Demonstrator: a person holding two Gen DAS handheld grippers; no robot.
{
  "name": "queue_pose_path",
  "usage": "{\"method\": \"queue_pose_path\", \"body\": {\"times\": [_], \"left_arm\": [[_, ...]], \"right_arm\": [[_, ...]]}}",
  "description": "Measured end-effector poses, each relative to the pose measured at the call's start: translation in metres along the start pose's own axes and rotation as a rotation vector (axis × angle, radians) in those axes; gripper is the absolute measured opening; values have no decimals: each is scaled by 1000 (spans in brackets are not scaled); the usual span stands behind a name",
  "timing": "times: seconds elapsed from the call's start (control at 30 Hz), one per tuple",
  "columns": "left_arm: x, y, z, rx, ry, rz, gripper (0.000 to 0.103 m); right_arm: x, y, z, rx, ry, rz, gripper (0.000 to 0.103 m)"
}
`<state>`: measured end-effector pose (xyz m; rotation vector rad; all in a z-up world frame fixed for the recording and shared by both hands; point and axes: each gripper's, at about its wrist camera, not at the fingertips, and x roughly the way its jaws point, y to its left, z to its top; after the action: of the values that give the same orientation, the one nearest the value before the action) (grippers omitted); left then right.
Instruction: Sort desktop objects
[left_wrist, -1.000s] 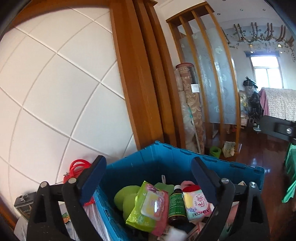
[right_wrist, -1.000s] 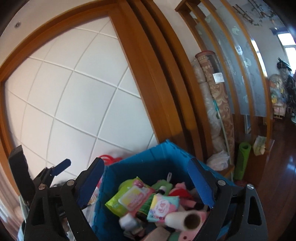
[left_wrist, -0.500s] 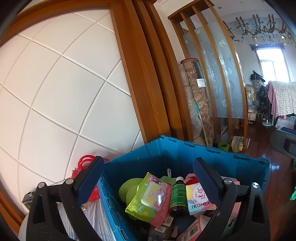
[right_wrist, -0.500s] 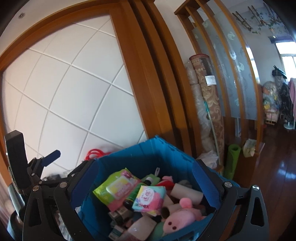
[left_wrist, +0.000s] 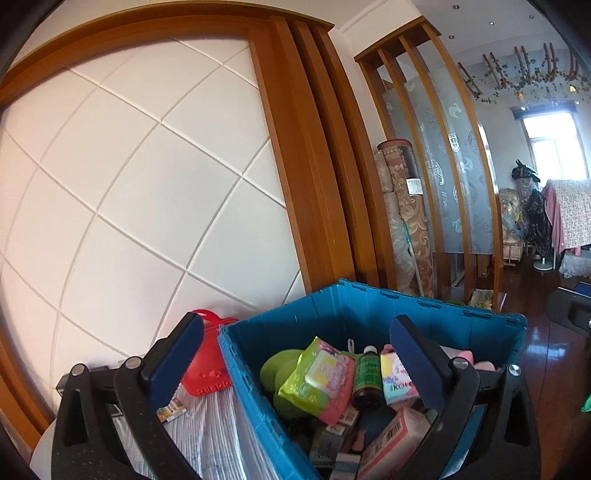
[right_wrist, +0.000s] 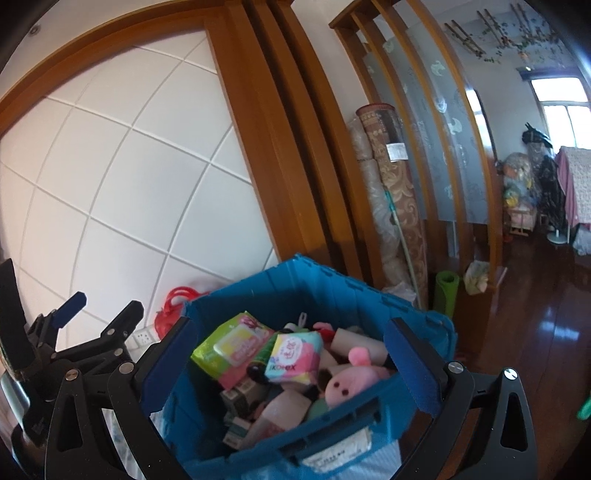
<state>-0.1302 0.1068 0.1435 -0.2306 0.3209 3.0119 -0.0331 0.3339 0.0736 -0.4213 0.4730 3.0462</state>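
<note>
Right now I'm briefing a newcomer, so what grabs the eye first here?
The blue crate crammed with clutter, low in both views. On top lie a green-and-pink wipes pack and, at the near edge, a pink plush toy. Left of the crate sits a red bag.

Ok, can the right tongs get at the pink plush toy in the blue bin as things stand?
Probably yes. The right tongs are open and empty above the blue bin, and the pink plush toy lies on top of the pile near the bin's near wall, uncovered. The Kotex pack crowds its left side.
</note>
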Motion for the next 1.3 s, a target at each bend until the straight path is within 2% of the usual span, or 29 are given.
{"method": "queue_pose_path", "body": {"times": [0.07,0.23,0.4,0.53,0.73,0.83,0.97,1.3], "left_arm": [[-16,9,-8,-13,29,-34,102],[-53,24,-37,-4,71,-40,102],[-83,25,-57,-21,133,-52,102],[-103,23,-59,-51,131,-31,102],[-119,6,-62,-73,156,-49,102],[-128,-3,-60,-81,145,-24,102],[-135,-8,-57,-88,134,-7,102],[-130,-10,-58,-102,165,19,102]], "right_arm": [[-17,9,-9,7,2,-13,103],[-60,35,-44,-9,7,-67,103],[-87,52,-78,-57,50,-104,103],[-106,55,-87,-62,42,-107,103],[-116,62,-100,-177,26,-153,103],[-117,57,-100,-196,28,-142,103],[-111,51,-96,-197,54,-122,103],[-92,52,-97,-248,141,-100,103]]}}
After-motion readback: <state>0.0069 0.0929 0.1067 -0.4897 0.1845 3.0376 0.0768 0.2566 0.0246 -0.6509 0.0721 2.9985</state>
